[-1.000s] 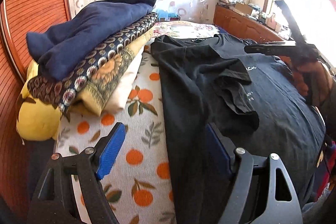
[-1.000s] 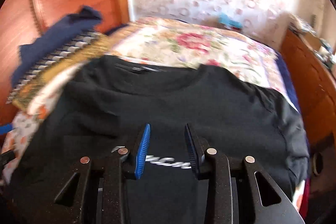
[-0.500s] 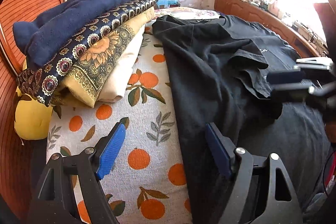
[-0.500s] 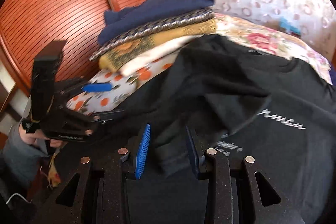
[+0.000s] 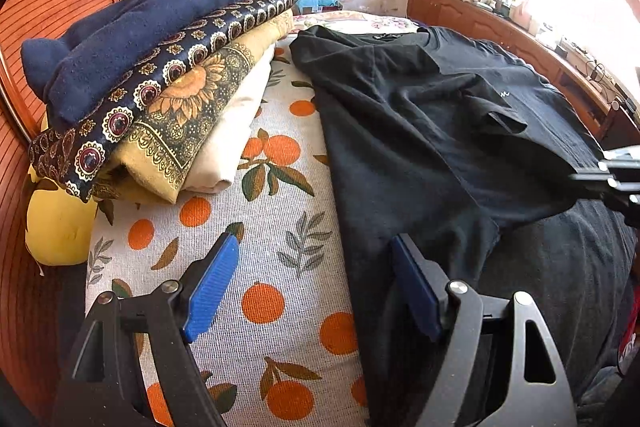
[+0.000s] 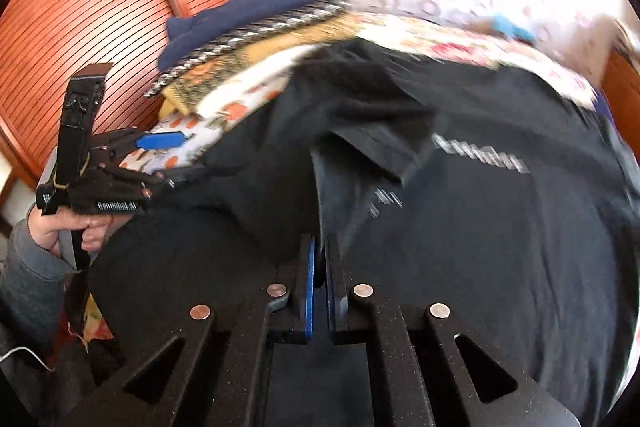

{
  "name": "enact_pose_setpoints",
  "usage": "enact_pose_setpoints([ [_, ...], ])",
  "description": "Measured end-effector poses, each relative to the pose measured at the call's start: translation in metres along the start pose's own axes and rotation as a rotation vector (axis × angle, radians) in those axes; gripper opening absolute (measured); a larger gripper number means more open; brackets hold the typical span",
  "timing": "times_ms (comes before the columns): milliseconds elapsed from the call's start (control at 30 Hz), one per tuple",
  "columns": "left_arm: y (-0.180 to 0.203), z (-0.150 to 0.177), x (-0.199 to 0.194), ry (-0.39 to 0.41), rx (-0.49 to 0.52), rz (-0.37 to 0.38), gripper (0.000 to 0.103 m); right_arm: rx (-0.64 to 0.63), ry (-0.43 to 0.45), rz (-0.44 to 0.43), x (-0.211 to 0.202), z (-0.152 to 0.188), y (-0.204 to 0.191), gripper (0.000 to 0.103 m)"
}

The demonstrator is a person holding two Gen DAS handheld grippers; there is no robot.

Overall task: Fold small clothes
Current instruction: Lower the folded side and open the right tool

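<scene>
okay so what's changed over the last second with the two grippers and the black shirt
The right gripper swung from facing the shirt's collar toward its left side, then closed on a fold of the black T-shirt; its pads were apart half a second ago. The left gripper stayed open, straddling the shirt's edge. The stack of folded clothes stayed put.

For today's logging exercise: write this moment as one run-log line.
left gripper: open, at shirt edge | right gripper: shut on black T-shirt | step: folding

Left hand-held gripper (image 5: 316, 291) level, blue pads spread wide, gripped by a bare hand (image 6: 68, 227). Right hand-held gripper (image 6: 320, 279) pads pressed nearly together.
</scene>
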State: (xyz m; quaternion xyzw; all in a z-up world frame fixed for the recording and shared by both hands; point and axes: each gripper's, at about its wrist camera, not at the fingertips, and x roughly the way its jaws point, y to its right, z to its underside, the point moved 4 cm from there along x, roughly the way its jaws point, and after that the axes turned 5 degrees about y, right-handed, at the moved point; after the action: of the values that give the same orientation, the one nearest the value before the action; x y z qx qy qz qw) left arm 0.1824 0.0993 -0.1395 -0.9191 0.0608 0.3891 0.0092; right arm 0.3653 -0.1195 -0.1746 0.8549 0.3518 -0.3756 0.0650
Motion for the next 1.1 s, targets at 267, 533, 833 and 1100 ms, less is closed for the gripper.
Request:
enact_pose_setpoints([
  [267,0.000,0.000,0.000,-0.001,0.000,-0.006,0.081,0.073,-0.028,0.014,-0.018,0.026,0.008,0.004],
  [533,0.002,0.001,0.002,-0.007,0.002,0.002,0.085,0.064,0.060,0.099,-0.071,-0.004,0.035,0.028],
  [833,0.001,0.000,0.003,-0.009,0.002,-0.005,0.087,0.033,0.019,0.060,-0.019,-0.046,0.057,0.030],
  [1100,0.003,-0.015,0.004,-0.002,-0.032,0.011,0.087,-0.050,-0.047,0.009,0.008,-0.038,0.046,0.007],
])
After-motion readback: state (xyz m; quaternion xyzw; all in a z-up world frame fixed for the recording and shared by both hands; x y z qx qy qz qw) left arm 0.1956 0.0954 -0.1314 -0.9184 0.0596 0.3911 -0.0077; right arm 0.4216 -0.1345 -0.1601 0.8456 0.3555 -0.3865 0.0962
